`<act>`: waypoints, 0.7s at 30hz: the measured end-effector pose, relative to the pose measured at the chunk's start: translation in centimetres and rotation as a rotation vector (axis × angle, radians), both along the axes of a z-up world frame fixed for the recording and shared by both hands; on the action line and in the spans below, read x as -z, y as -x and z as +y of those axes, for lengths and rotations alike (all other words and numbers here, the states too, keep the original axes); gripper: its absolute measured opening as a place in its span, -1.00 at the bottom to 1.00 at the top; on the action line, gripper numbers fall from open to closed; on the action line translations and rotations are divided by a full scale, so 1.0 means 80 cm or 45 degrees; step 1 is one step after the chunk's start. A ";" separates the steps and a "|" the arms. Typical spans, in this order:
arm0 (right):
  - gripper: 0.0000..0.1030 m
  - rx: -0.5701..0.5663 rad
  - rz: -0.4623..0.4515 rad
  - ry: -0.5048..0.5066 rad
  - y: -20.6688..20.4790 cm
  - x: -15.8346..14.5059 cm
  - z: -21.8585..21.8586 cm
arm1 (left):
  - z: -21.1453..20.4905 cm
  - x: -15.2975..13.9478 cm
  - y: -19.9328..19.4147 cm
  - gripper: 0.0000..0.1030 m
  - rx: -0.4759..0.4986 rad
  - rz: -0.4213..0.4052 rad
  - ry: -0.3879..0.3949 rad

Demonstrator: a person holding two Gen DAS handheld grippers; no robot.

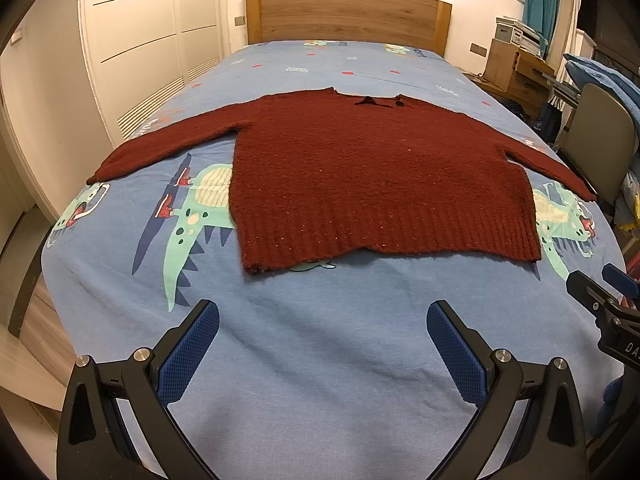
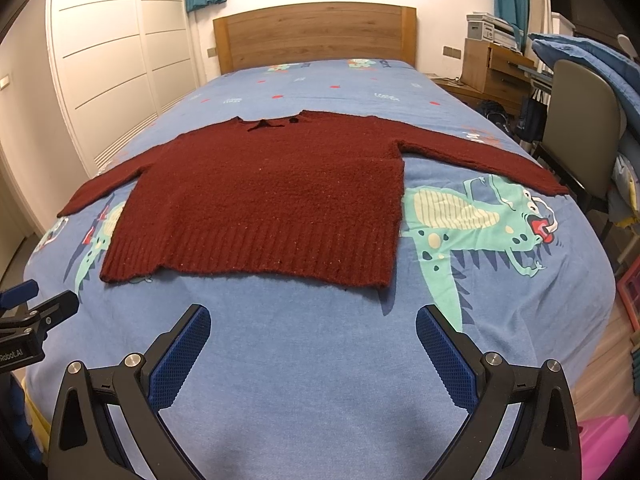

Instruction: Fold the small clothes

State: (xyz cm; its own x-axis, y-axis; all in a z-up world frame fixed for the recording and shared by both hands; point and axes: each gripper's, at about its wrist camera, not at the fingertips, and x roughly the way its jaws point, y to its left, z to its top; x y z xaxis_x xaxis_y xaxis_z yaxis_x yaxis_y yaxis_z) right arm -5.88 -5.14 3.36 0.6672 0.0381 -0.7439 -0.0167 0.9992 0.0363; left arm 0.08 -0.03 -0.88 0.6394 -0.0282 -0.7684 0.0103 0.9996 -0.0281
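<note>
A dark red knit sweater (image 1: 372,172) (image 2: 264,196) lies flat on the bed, ribbed hem toward me, collar toward the headboard, both sleeves spread out sideways. My left gripper (image 1: 323,316) hovers open over the bare sheet short of the hem, its blue pads wide apart and holding nothing. My right gripper (image 2: 313,320) is likewise open and empty, just short of the hem's right part. The right gripper (image 1: 604,292) also shows at the right edge of the left wrist view, and the left gripper (image 2: 36,308) at the left edge of the right wrist view.
The bed has a blue sheet (image 1: 320,360) with green dragon prints and a wooden headboard (image 1: 344,16). White wardrobe doors (image 1: 132,48) stand to the left. A chair (image 2: 580,128), a wooden desk (image 2: 496,68) and piled bedding crowd the right side.
</note>
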 end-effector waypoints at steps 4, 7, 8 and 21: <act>1.00 0.002 0.003 -0.001 -0.001 0.001 0.000 | -0.002 0.001 0.000 0.98 0.006 0.004 -0.002; 1.00 0.005 0.007 -0.005 -0.002 0.002 -0.001 | -0.003 0.002 -0.002 0.98 0.010 0.013 -0.004; 1.00 0.006 0.008 -0.006 -0.003 0.003 -0.002 | -0.003 0.003 -0.003 0.98 0.010 0.015 -0.003; 1.00 0.012 0.030 -0.035 -0.012 0.007 -0.009 | -0.002 0.005 -0.012 0.98 0.000 0.039 -0.035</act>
State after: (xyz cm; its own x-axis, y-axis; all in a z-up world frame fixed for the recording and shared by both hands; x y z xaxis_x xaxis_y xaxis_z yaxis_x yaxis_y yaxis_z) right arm -4.89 -5.83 2.78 0.6502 0.0525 -0.7580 -0.0058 0.9979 0.0641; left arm 1.01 -0.17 -1.32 0.6158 -0.0067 -0.7879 0.0096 1.0000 -0.0011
